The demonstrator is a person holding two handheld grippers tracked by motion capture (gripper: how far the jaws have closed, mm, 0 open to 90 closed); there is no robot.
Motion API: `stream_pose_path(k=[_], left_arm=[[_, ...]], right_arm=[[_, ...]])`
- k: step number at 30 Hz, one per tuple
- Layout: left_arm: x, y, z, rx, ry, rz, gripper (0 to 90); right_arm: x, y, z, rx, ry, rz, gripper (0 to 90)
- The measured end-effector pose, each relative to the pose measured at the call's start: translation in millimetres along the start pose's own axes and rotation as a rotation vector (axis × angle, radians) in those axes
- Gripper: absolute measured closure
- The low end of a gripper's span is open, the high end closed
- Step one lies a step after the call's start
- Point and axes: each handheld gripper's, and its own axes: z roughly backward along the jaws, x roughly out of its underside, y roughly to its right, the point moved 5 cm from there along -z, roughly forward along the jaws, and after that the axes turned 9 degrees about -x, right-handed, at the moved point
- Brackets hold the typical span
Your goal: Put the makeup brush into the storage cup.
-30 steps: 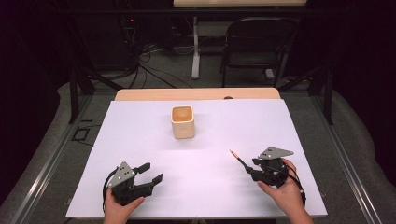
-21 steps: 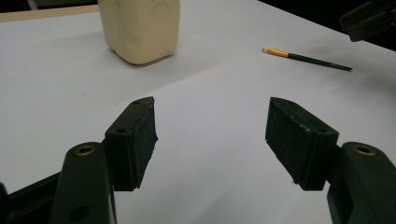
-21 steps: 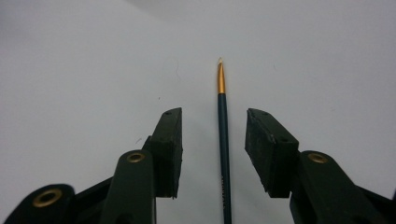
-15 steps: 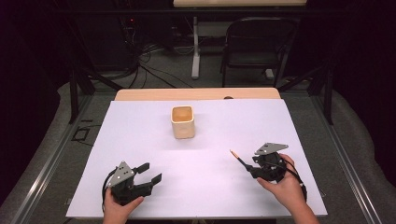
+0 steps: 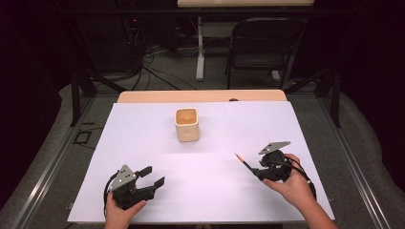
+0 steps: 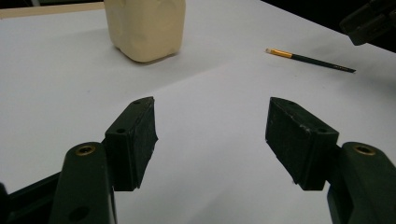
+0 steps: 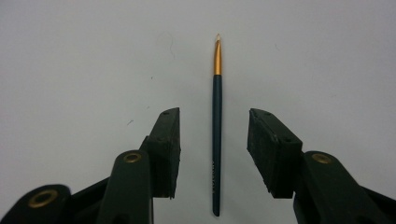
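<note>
**Entry: paintbrush between spread jaws, not yet gripped**

High view. A paintbrush (image 5: 244, 161) is recorded flat on the white sheet (image 5: 210, 143), well apart from the cream cup (image 5: 186, 124), toward the person's right. The right gripper (image 5: 258, 170) is placed at the brush's handle end; the left gripper (image 5: 154, 175) sits on the opposite side of the cup, spread, nothing between its pads.

Left gripper view. The cup (image 6: 145, 28) is seen ahead, the brush (image 6: 310, 59) off to its side.

Right gripper view. The brush (image 7: 216, 130) lies between the jaws, which stand apart and untouching.

Risks, as judged: the thin round handle may be rolled aside by whichever pad lands first, or be pinched against the sheet, or tip if grasped near its end.
</note>
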Motion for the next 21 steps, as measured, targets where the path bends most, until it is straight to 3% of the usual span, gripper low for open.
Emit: stream_pose_path(k=[12, 21], left_arm=[[0.1, -2.2, 0.8, -0.004, 0.0, 0.008, 33.7], [0.2, -2.5, 0.8, -0.004, 0.003, 0.017, 33.7]], right_arm=[[-3.9, 5.4, 2.8, -0.008, -0.043, -0.024, 55.6], [-6.8, 6.4, 4.8, -0.006, -0.09, -0.015, 58.8]])
